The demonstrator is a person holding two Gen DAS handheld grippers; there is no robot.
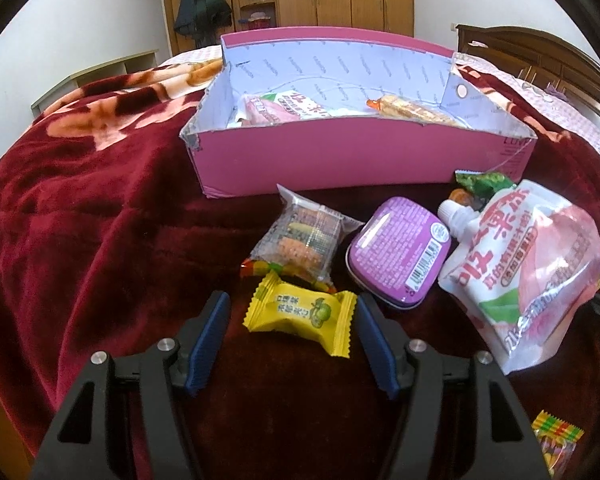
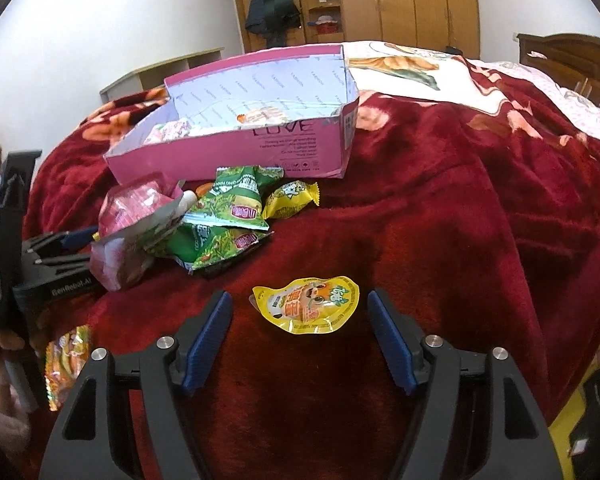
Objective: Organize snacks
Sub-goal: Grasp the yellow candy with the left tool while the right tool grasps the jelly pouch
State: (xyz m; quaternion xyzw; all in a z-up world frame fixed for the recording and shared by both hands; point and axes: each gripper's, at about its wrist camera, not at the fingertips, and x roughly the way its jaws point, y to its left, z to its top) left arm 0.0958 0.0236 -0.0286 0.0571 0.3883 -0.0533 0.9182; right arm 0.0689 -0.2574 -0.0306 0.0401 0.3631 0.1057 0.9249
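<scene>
The pink cardboard box [image 1: 340,160] [image 2: 236,152] stands open on the bed, with a pink-and-white pouch [image 1: 276,108] and an orange-wrapped bar [image 1: 412,110] inside it. My left gripper [image 1: 292,298] is open just above the blanket. A yellow wrapped candy [image 1: 296,318] lies between its fingertips; the left pad stands clear of it. My right gripper [image 2: 299,295] is open too. A flat yellow pouch [image 2: 306,306] lies on the blanket between its blue pads [image 2: 210,340], touching neither. The left gripper's body [image 2: 60,248] shows at the left edge of the right wrist view.
Loose snacks lie in front of the box: a clear biscuit packet [image 1: 304,236], a purple tin [image 1: 400,248], a large jelly-drink pouch [image 1: 528,276], green packets [image 2: 236,204] and a small yellow packet [image 2: 290,200]. A dark red blanket [image 1: 100,240] covers the bed; a wooden headboard [image 1: 540,52] stands at the right.
</scene>
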